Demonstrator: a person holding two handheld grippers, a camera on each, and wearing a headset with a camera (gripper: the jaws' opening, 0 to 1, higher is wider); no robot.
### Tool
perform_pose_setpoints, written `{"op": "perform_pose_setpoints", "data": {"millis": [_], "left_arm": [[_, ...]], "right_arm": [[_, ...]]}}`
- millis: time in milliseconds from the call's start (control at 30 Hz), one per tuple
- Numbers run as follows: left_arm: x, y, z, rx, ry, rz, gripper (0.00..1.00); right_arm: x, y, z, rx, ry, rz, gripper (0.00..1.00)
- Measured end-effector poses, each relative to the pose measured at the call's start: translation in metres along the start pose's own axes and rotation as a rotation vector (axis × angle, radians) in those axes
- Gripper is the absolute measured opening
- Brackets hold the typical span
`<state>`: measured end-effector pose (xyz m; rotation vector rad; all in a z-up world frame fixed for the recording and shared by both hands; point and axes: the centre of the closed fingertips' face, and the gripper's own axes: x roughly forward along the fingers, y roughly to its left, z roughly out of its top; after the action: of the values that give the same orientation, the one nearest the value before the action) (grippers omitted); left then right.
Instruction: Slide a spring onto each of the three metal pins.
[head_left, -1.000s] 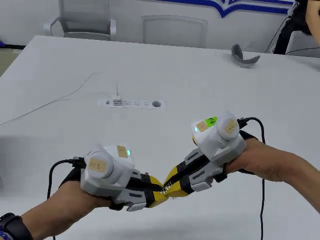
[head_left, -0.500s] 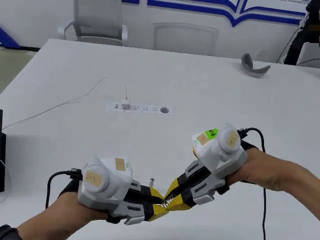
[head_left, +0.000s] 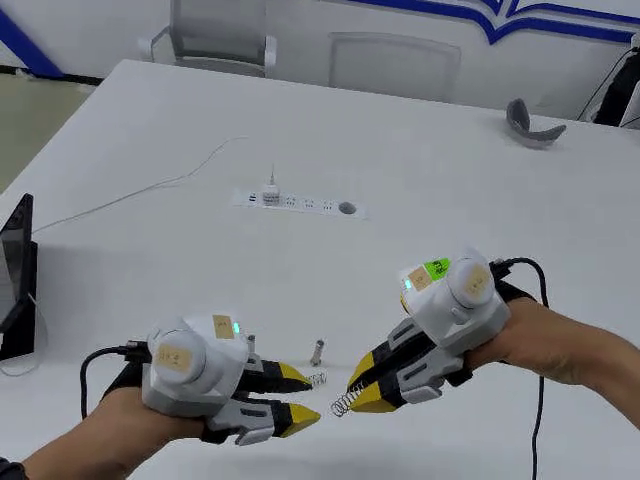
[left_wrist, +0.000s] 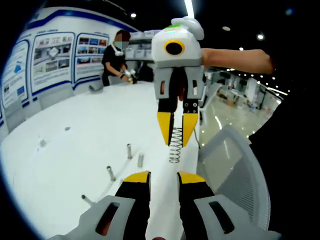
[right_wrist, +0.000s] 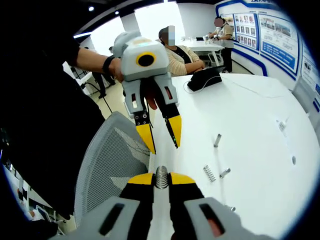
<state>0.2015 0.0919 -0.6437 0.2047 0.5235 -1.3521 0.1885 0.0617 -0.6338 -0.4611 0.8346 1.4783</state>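
Where the right gripper's (head_left: 365, 386) yellow tips press together, a spring (head_left: 344, 401) is pinched by one end, and its free coils stick out past the tips toward the near left. Just left of it, the left gripper (head_left: 300, 395) points at that spring with its two tips spread and nothing between them, close to the spring's free end but apart from it. In the left gripper view the spring hangs from the right gripper straight ahead of the spread jaws. A loose spring (head_left: 317, 379) lies on the white table (head_left: 420, 180), just right of the left gripper's far tip. A metal pin (head_left: 317, 350) stands just behind the loose spring, and a second pin (head_left: 251, 343) stands to the left, beside the left gripper's body. Far across the table lie a power strip (head_left: 300, 203) with a white cable (head_left: 150, 188) and, near the far right edge, a grey curved object (head_left: 535, 120). A dark screen (head_left: 18, 275) stands at the left edge.
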Motion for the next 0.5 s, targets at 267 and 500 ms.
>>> {"op": "perform_pose_setpoints", "data": {"millis": [267,500], "left_arm": [[-0.018,0.02,-0.013,-0.055,-0.01,0.091,0.25],[-0.031,0.033,-0.023,-0.1,-0.023,0.15,0.29]], "right_arm": [[0.007,-0.008,-0.006,0.01,0.016,-0.026,0.12],[0.011,-0.021,-0.004,0.022,0.027,-0.045,0.12]]}}
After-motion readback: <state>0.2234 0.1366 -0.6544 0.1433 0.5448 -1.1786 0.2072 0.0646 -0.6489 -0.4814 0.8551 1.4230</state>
